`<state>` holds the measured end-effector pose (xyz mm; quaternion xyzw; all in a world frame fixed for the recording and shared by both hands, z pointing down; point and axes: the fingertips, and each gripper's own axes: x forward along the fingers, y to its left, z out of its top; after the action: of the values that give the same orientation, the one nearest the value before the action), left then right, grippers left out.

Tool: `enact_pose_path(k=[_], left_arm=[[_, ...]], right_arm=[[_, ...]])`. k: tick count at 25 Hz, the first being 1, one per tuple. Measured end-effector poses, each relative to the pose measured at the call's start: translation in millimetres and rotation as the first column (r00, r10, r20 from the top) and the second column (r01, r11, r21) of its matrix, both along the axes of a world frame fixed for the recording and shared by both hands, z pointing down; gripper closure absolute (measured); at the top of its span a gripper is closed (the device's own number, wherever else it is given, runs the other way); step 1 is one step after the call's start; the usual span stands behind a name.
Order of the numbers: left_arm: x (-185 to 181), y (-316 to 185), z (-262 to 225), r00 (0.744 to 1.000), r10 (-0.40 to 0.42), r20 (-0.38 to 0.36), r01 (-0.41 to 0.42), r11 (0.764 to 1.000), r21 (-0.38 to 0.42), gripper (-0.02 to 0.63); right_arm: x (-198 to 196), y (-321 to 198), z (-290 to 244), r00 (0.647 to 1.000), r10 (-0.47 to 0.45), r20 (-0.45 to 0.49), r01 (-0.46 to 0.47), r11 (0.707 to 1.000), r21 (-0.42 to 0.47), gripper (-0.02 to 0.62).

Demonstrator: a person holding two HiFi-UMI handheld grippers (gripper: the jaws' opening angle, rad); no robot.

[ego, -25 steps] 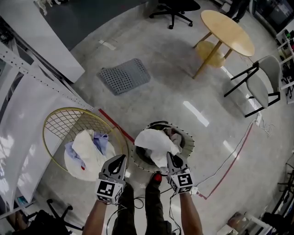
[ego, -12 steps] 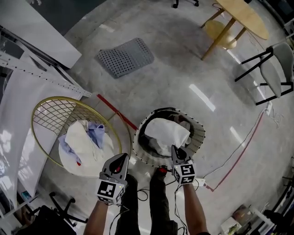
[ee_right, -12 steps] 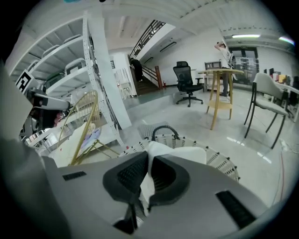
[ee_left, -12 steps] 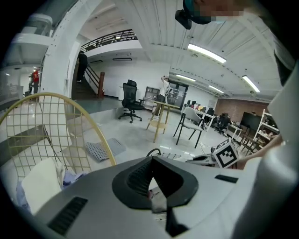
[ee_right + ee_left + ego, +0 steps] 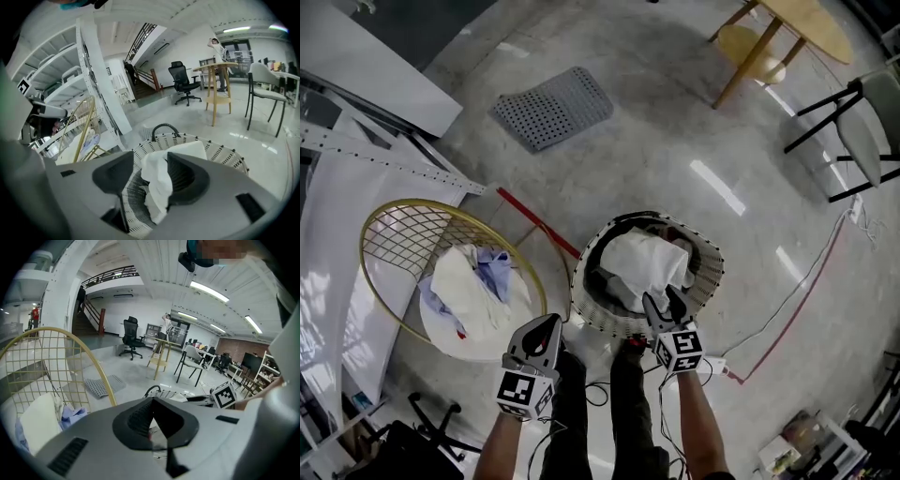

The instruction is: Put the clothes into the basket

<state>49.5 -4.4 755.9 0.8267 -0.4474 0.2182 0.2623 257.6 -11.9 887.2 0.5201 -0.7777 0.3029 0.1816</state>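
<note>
A woven black-and-white basket (image 5: 710, 281) stands on the floor in front of my feet, with clothes inside. A white cloth (image 5: 652, 262) lies on top of them. My right gripper (image 5: 663, 305) is at the basket's near rim. Its jaws have just been opening. In the right gripper view the white cloth (image 5: 157, 183) hangs between the parted jaws of the right gripper (image 5: 151, 164), draped against the right-hand one, over the basket (image 5: 220, 152). My left gripper (image 5: 546, 328) is shut and empty, left of the basket, and the left gripper (image 5: 152, 427) shows its tips together.
A gold wire basket (image 5: 394, 220) at the left holds white and blue clothes (image 5: 473, 286). A grey perforated mat (image 5: 553, 108), a round wooden table (image 5: 787, 28) and a chair (image 5: 872, 122) stand farther off. A red tape line (image 5: 534, 225) and a cable (image 5: 787, 300) cross the floor.
The right gripper has come down with the white cloth, which now rests lower in the woven basket. Its jaws have parted. The left gripper has sunk a little and stays shut.
</note>
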Motion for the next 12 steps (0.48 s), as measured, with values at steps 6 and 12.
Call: enact_pose_path(k=[6,12], left_arm=[[4.6,-0.5,-16.1,1.000,-0.009,-0.007,0.009,1.000,0.012,0.606],[3.7,0.2,-48.2,1.000,-0.006,-0.008,0.006,0.999,0.053,0.606]], right_arm=[[9.0,-10.5,-33.9,1.000,-0.003,-0.002,0.003,0.998,0.063,0.308],[4.6,-14.6,-80.3,1.000,-0.012,-0.009,0.013,0.992,0.122,0.308]])
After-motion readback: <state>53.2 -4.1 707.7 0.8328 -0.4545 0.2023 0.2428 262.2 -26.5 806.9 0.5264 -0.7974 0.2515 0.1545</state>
